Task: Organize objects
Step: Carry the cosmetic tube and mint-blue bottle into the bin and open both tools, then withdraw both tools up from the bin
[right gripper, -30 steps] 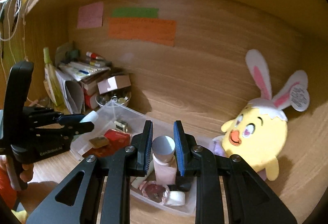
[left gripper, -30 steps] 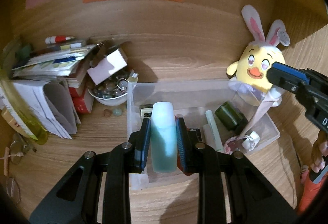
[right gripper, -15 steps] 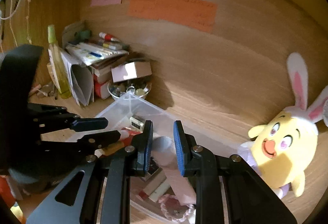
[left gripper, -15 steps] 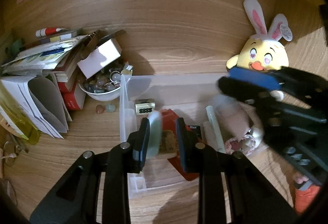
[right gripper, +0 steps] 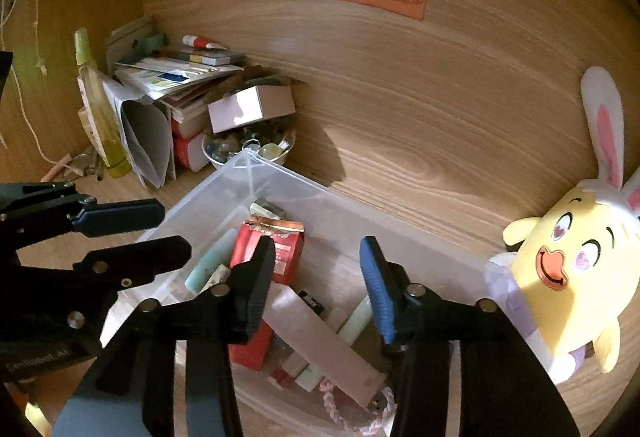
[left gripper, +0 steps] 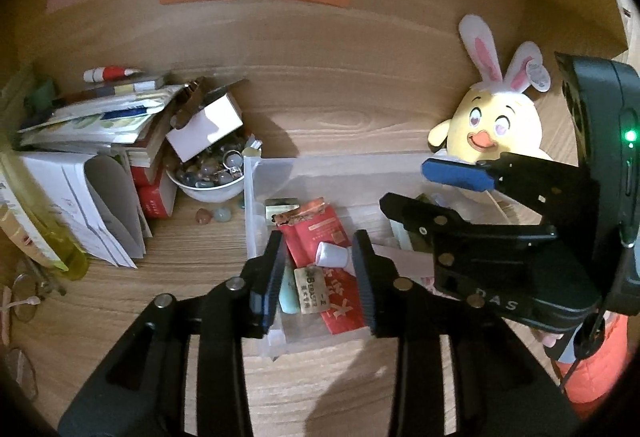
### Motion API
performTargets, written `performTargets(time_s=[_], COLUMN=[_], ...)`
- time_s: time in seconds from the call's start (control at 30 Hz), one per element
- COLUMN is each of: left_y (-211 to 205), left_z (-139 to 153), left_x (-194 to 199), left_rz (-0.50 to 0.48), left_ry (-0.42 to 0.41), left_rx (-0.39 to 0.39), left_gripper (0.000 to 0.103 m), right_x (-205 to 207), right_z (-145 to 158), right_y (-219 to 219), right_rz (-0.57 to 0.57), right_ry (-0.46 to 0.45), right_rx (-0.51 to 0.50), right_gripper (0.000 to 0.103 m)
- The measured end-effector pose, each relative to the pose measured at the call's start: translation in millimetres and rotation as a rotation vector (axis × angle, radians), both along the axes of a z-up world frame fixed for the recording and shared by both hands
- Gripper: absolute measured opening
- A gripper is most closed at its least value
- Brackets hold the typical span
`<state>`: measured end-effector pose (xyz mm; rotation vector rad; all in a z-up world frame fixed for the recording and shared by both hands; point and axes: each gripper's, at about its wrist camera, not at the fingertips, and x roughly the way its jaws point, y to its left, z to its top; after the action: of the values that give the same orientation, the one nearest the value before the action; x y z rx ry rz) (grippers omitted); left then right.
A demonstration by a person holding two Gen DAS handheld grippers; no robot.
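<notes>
We are opening both grippers over the clear bin (right gripper: 320, 193): the pale green tube (left gripper: 289, 291) is lying released beneath the left gripper (left gripper: 316, 273), the pink tube (right gripper: 320, 341) diagonally beneath the right gripper (right gripper: 316, 289), neither grasped.

Left gripper (left gripper: 316, 277): black frame, silver screws, blue-edged fingers (left gripper: 267, 283). Right gripper (right gripper: 316, 283): same build, blue pads, green LED lit, white "DAS" lettering. Orange sleeve (left gripper: 592, 365).

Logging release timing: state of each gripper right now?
Left gripper: jaws opening, holding nothing; teal tube lies in the bin.
Right gripper: jaws opening, empty; pink tube lies below.
</notes>
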<state>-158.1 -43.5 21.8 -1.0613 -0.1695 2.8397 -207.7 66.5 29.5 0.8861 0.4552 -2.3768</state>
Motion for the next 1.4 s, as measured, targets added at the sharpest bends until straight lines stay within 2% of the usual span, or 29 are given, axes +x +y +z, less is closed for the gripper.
performTargets(time_s=[0.13, 0.23, 0.4, 0.47, 0.5, 0.77, 0.93, 1.17, 1.4], left_y=[0, 2, 10, 14, 17, 29, 33, 39, 48], left_z=[7, 13, 23, 25, 26, 22, 14, 5, 0], left_x=[10, 18, 35, 41, 44, 59, 64, 70, 75], left_rz=[0.011, 0.015, 0.02, 0.027, 0.031, 0.031, 0.032, 0.035, 0.016], left_ry=[0.03, 0.056, 0.101, 0.112, 0.117, 0.112, 0.093, 0.082, 0.073], left_rx=[-0.004, -0.021, -0.061, -0.077, -0.083, -0.115, -0.095, -0.088, -0.093], left_gripper=[0.059, 0.066, 0.082, 0.093, 0.096, 0.099, 0.099, 0.099, 0.099], right_x=[9, 16, 27, 33, 36, 63, 77, 84, 88], right_z=[8, 16, 29, 32, 32, 26, 17, 4, 3], right_y=[8, 17, 38, 48, 53, 80, 96, 111, 116], right_rz=[0.0, -0.007, -0.015, -0.021, -0.024, -0.019, -0.03, -0.06, -0.067], right_ry=[0.017, 0.027, 0.012, 0.008, 0.009, 0.006, -0.008, -0.048, -0.048], right_rx=[-0.014, -0.035, -0.096, -0.116, -0.122, -0.142, -0.172, -0.201, -0.206], right_gripper=[0.069, 0.08, 0.084, 0.085, 0.086, 0.088, 0.09, 0.09, 0.09])
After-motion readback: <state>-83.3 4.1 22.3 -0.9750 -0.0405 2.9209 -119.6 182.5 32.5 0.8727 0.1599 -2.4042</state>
